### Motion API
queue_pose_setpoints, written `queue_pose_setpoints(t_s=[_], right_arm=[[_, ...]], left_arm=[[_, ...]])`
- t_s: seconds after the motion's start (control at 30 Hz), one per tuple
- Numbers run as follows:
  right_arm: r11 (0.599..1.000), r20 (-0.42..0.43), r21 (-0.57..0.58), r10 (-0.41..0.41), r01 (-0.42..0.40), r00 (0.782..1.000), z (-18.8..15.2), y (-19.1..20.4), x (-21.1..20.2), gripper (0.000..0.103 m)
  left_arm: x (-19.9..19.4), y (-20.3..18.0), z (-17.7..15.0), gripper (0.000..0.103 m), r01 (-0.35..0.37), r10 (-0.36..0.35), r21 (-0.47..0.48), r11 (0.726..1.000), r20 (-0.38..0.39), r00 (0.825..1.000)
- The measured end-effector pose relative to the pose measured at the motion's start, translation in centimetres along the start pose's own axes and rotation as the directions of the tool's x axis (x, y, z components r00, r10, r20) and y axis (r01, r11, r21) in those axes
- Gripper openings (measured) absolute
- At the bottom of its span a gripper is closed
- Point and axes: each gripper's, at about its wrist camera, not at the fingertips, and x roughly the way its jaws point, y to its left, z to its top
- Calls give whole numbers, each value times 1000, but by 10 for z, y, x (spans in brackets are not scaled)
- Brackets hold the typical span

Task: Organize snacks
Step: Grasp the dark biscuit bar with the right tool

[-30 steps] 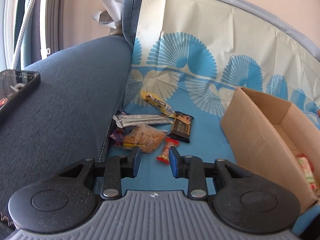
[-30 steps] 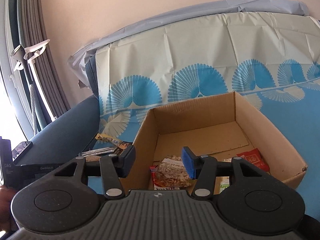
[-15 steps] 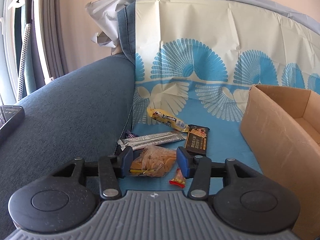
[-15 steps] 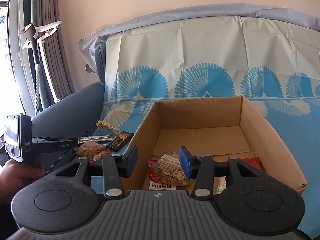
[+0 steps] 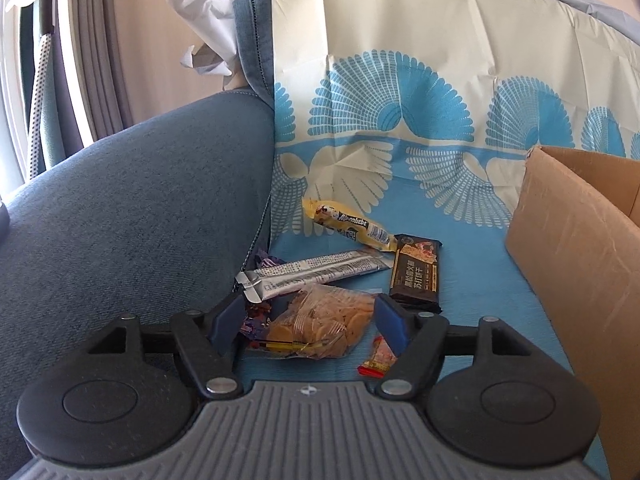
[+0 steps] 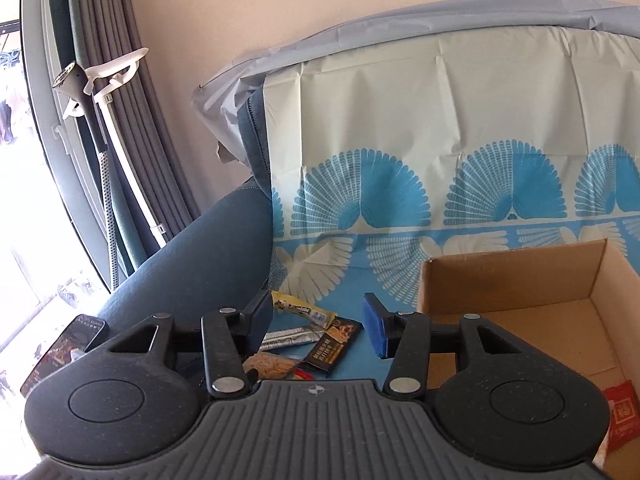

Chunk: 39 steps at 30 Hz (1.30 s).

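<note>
Loose snacks lie on the blue patterned cover beside the sofa arm: a clear bag of chips [image 5: 320,326], a silver bar [image 5: 312,276], a yellow bar [image 5: 346,226], a dark biscuit pack [image 5: 416,274], a small red candy [image 5: 378,358] and a purple wrapper [image 5: 254,322]. My left gripper [image 5: 308,322] is open, its fingers on either side of the chip bag, not closed on it. My right gripper [image 6: 318,326] is open and empty, above the same snacks: yellow bar [image 6: 298,307], dark pack [image 6: 332,346], chips [image 6: 272,364]. The cardboard box [image 6: 520,280] holds a red packet [image 6: 622,414].
The blue sofa arm [image 5: 132,208] rises at the left. A phone [image 6: 64,346] lies on it. The box wall [image 5: 576,256] stands at the right. Curtains and a white pole [image 6: 120,140] stand by the window at far left.
My left gripper has moved forward and opened wider around the chip bag. My right gripper has swung left from over the box to over the loose snacks.
</note>
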Motion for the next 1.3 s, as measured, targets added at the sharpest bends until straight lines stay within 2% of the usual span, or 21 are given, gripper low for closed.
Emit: queue_pose_setpoints(t_s=[0.1,0.23,0.33,0.53,0.6,0.73,0.77,0.83,0.97,1.0,1.03,1.1,1.17,1.3], right_arm=[[1000,-44,2,-9,9,999,6,9,30,54],[998,-132,-2,-58,58,990,7,17,80,62],[995,-227,10,-94,99,969,1,18,123,63],[985,-363,14,-154,170,919,-21,11,198,77],[980,-397,18,-174,197,901,-28,7,220,79],[971,-441,0,-213,237,872,-41,2,256,83],[970,-455,-6,-219,243,863,-44,1,265,85],[962,-480,-38,-255,271,839,-51,2,280,85],[956,-508,-92,-286,280,812,-64,7,299,85],[953,-502,-113,-299,280,812,-66,10,300,86],[951,-493,-133,-308,279,814,-68,12,301,86],[954,-475,-147,-299,260,828,-69,15,297,76],[956,-459,-173,-292,237,839,-67,19,291,46],[962,-479,-154,-274,227,834,-64,15,277,42]], left_arm=[[3,-3,-1,77,-4,4,15,1000,-6,1000],[6,-2,-2,77,3,-3,15,1000,-12,1000],[9,-3,-2,77,11,-11,15,1000,-20,1000],[25,-1,-5,77,32,-31,17,999,-54,998],[29,0,-6,77,35,-34,15,999,-60,998],[35,3,-9,69,42,-42,-3,999,-78,996],[36,5,-9,64,45,-46,-13,999,-84,995],[40,8,-10,48,41,-44,-33,999,-100,994],[41,15,-11,41,48,-55,-73,996,-96,994],[40,15,-11,40,49,-57,-77,996,-95,994],[40,16,-11,40,50,-58,-79,996,-94,994],[39,18,-11,39,53,-61,-90,995,-90,994],[38,20,-11,38,59,-67,-100,993,-86,994],[34,23,-11,37,70,-80,-116,991,-77,994]])
